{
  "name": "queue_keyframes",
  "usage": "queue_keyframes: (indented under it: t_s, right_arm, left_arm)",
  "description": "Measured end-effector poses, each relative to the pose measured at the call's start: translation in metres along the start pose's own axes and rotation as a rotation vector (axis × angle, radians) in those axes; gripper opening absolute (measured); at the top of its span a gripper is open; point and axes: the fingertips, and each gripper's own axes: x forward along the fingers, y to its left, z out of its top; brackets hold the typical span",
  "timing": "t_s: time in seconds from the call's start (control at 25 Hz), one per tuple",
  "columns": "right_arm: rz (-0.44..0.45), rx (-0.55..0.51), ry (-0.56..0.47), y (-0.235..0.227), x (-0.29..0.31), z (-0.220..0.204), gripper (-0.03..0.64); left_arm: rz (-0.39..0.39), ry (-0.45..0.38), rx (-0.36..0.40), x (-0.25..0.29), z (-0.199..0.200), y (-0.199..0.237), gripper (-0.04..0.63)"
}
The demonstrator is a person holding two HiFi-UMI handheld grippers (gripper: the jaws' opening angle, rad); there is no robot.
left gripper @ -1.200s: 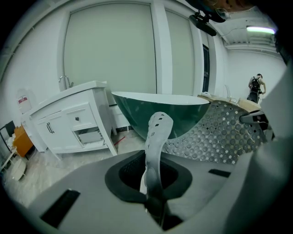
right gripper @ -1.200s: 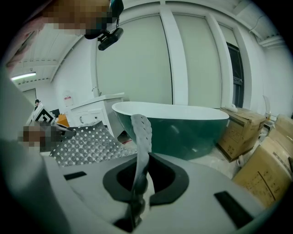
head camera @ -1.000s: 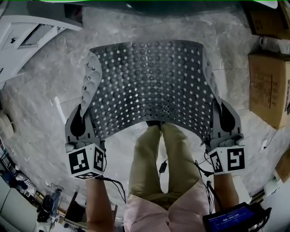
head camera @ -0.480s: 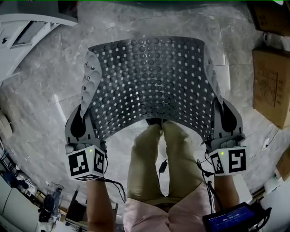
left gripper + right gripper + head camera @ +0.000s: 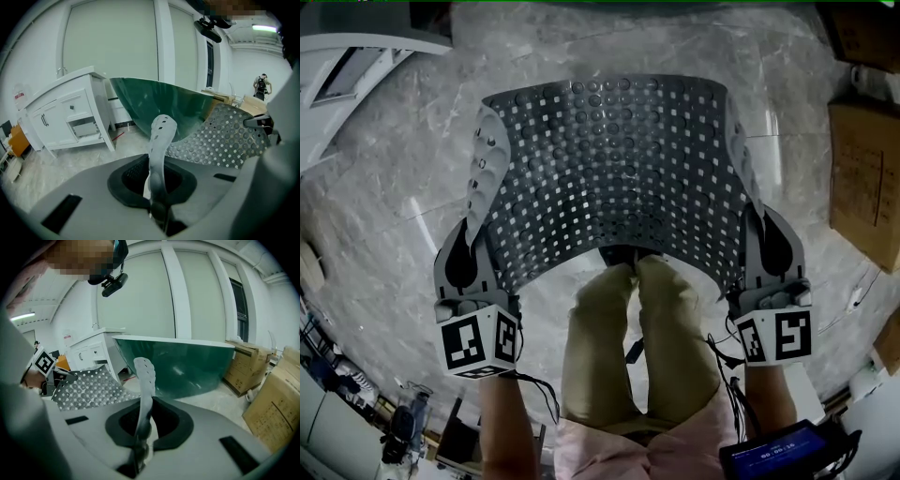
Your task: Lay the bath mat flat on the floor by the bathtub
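Seen from above: legs (image 5: pixel 628 347) in tan trousers, standing on a grey marbled floor (image 5: pixel 384 216). Stretched out just ahead of them, a dark bath mat (image 5: pixel 609 169) full of small square holes and round suckers, held up by its two sides, sagging across the middle, both side edges curled upward and showing a paler underside. Left gripper (image 5: pixel 471 246) clenched on the left edge, close to the corner nearest the body. In the left gripper view, jaws pressed together on that pale edge (image 5: pixel 158 145), which rises upright out of the grip and bends over at the top. Right gripper (image 5: pixel 766 246) likewise clamped on the right edge near the other near corner. In the right gripper view, jaws closed on a thin upright strip of mat (image 5: pixel 144 390). Near edge of the mat clearly off the floor, level with the knees. Far edge toward the dark green bathtub (image 5: pixel 173 101), contact with the floor there hard to judge. Bathtub (image 5: pixel 187 364) just beyond the mat in both gripper views, with a white cabinet (image 5: pixel 70 112) beside it to the left. Cardboard boxes (image 5: pixel 862 178) on the floor at the right, apart from the mat. Marker cube (image 5: pixel 44 364) of the left gripper visible past the mat in the right gripper view.
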Motion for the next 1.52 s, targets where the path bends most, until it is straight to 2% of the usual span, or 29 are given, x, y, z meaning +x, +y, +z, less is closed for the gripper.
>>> queue_keyframes:
  t_s: [0.6,0.72,0.88,1.16,1.32,1.52]
  right_arm:
    - [-0.004,0.005,0.002,0.000,0.002,-0.005,0.028]
    - [-0.005,0.006,-0.009,-0.003,0.003,-0.006,0.028]
    - [-0.005,0.004,-0.027,-0.009,0.000,-0.001,0.028]
    - [-0.022,-0.004,-0.024,0.000,-0.012,0.010,0.028]
    - [-0.024,-0.002,-0.029,0.000,-0.010,0.006,0.028]
    - [-0.025,-0.004,-0.037,0.004,-0.005,0.002,0.028]
  left_arm:
    - [-0.022,0.001,0.002,0.008,-0.003,-0.007,0.040]
    - [-0.013,0.025,-0.002,0.008,-0.006,-0.008,0.040]
    - [-0.008,-0.013,0.001,0.006,0.003,-0.012,0.040]
    - [-0.034,0.014,-0.007,-0.003,0.005,-0.010,0.040]
    - [-0.039,-0.018,0.006,0.001,0.005,-0.007,0.040]
    - [-0.048,-0.019,0.004,0.003,0.001,-0.004,0.040]
